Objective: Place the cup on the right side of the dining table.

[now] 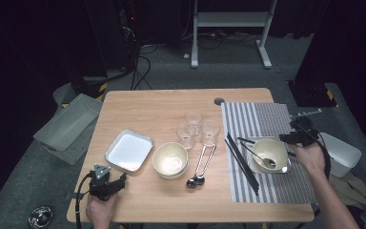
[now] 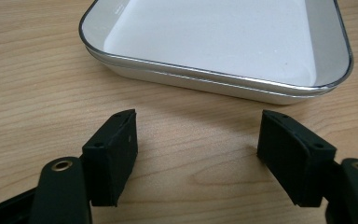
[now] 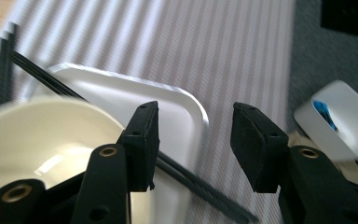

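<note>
At the table's [image 1: 138, 205] near edge the left gripper [image 2: 198, 142] rests with fingers spread and empty, while the right gripper [image 3: 193, 140], fingers part-spread and empty, hovers beside the cream bowl [image 1: 270, 151] on the striped placemat [image 1: 262, 119] and should square to the rim before pinching.

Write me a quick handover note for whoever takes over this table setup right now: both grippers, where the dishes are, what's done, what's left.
Left gripper: open, empty, resting near the table's front left, facing the empty metal tray.
Right gripper: open, holding nothing, just beside the bowl at the placemat's right side.
Done, apparently: that bowl sits on a small tray on the placemat with a spoon in it; one pair of chopsticks lies left of it, another crosses under the bowl.
Left, probably: stacked bowls, two spoons and three glasses still wait mid-table.
</note>
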Motion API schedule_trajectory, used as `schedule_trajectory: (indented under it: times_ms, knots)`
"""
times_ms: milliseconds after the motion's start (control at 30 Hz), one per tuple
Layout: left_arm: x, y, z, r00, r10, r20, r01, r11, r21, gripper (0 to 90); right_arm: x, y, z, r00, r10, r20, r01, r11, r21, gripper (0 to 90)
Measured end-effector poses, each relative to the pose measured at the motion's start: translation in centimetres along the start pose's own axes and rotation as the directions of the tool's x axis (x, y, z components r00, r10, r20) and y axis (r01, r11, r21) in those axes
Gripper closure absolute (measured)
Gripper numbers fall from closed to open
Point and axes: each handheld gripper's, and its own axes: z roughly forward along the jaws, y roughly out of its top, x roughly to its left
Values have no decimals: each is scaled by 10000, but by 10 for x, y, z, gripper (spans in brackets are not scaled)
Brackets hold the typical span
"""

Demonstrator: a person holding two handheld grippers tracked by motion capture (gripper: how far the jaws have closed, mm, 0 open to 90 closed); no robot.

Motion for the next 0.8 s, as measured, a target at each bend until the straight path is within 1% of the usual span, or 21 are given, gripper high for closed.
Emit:
schedule_trajectory:
  times_ms: [100, 233, 300, 400, 600, 800]
  knots:
    - [0, 0, 0, 10000, 2, 1, -2, 10000, 2, 289, -12, -15, -3, 9989, 356, 315, -364, 9991, 226, 528]
    - [0, 0, 0, 10000, 2, 1, -2, 10000, 1, 290, -28, -33, -3, 9947, 812, 636, -845, 9951, 506, 530]
    - [0, 0, 0, 10000, 0, 0, 0, 10000, 2, 290, -37, -41, -4, 9911, 1079, 779, -1129, 9917, 620, 531]
    - [0, 0, 0, 10000, -7, -1, 7, 10000, 6, 290, -47, -50, -3, 9860, 1340, 993, -1418, 9870, 762, 533]
    - [0, 0, 0, 10000, 4, -1, -4, 10000, 0, 289, -60, -61, 5, 9762, 1732, 1303, -1889, 9747, 1191, 538]
    - [0, 0, 0, 10000, 1, -1, -1, 10000, 0, 290, -65, -68, 15, 9718, 1880, 1426, -2093, 9658, 1529, 538]
